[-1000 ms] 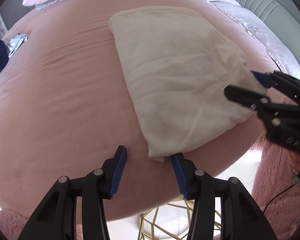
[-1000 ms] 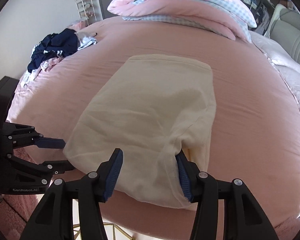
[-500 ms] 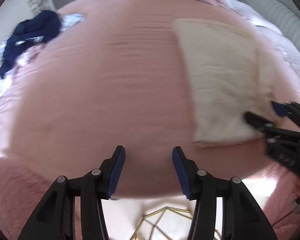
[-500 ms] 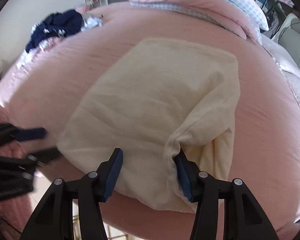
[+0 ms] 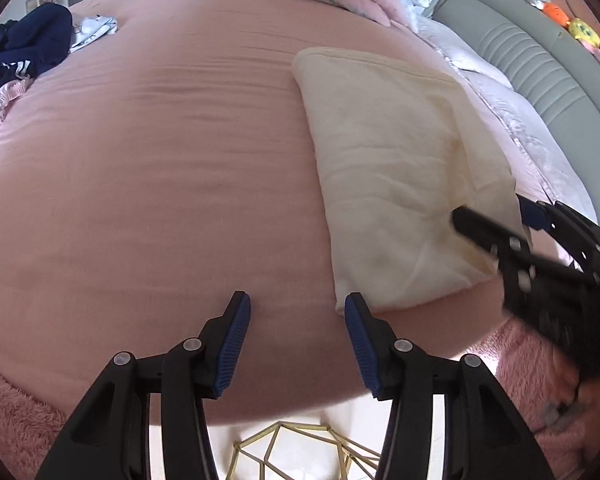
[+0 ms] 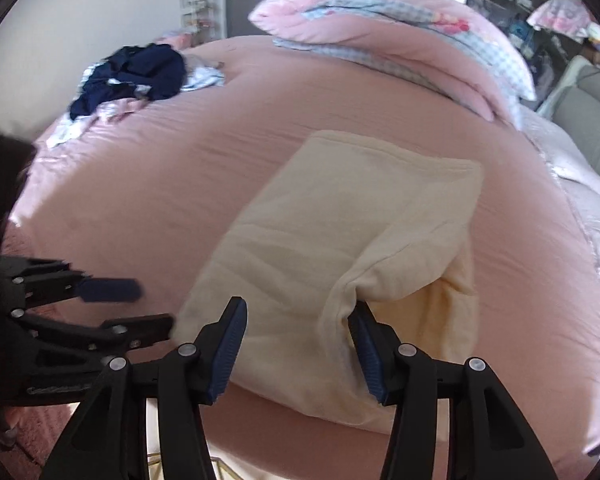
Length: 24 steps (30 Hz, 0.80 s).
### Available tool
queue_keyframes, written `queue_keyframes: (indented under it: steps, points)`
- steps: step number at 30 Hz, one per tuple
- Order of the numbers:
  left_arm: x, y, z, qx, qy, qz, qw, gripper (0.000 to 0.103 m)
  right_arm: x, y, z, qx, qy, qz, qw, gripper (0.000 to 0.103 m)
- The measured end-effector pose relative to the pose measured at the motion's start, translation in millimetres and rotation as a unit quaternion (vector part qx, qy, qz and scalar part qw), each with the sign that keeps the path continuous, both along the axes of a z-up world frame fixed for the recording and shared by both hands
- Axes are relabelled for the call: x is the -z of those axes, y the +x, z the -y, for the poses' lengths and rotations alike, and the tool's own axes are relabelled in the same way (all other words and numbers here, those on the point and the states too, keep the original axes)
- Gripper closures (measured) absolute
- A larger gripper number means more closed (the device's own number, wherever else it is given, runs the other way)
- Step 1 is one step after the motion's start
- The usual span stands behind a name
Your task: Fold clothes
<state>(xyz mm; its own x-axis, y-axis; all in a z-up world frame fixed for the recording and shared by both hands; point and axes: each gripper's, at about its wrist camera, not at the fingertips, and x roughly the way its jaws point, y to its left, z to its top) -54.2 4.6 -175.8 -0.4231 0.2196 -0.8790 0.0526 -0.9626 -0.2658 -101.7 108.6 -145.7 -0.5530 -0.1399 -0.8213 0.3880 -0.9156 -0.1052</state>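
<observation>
A cream folded garment [image 5: 396, 168] lies on the pink bed [image 5: 160, 184], its near end at the bed's front edge. It also shows in the right wrist view [image 6: 340, 236]. My left gripper [image 5: 296, 320] is open and empty, just left of the garment's near corner. In the right wrist view it [image 6: 140, 304] hovers open at the left. My right gripper [image 6: 296, 332] is open over the garment's near end, and a fold of cloth touches its right finger [image 6: 360, 336]. In the left wrist view it [image 5: 496, 220] sits at the garment's right corner.
A pile of dark blue and light clothes [image 6: 136, 76] lies at the bed's far left, also in the left wrist view [image 5: 24, 52]. A pink quilt with pillows [image 6: 400, 40] is at the back. A grey headboard [image 5: 540, 72] runs on the right. A gold wire frame [image 5: 300, 452] stands on the floor below.
My left gripper swung left off the garment's near corner, then came partly back beside it. My right gripper stayed open at the garment's near end.
</observation>
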Motion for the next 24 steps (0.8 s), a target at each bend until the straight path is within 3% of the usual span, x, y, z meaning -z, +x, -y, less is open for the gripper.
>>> queue_keyframes:
  steps: [5,15,18,21,24]
  points:
    - [1.0,1.9,11.4,-0.021,0.028,-0.002,0.9994,0.057,23.6,-15.3,-71.0,0.085,0.019,0.053,0.995,0.05]
    - [-3.2,11.3,18.7,-0.029,0.035,-0.005,0.999,0.057,1.6,-18.8,-135.4,0.147,-0.143,0.085,0.975,0.049]
    - [-2.9,6.9,24.0,-0.041,0.048,-0.007,0.998,0.057,-3.5,-12.3,-137.1,0.119,-0.17,0.121,0.971,0.049]
    - [-2.7,5.9,24.0,-0.043,0.047,-0.008,0.9979,0.057,-24.3,-1.9,-137.4,0.102,-0.17,0.098,0.975,0.049]
    - [-1.1,3.7,19.3,-0.036,0.041,-0.008,0.9985,0.057,-44.1,5.7,-101.8,0.048,-0.17,0.049,0.983,0.047]
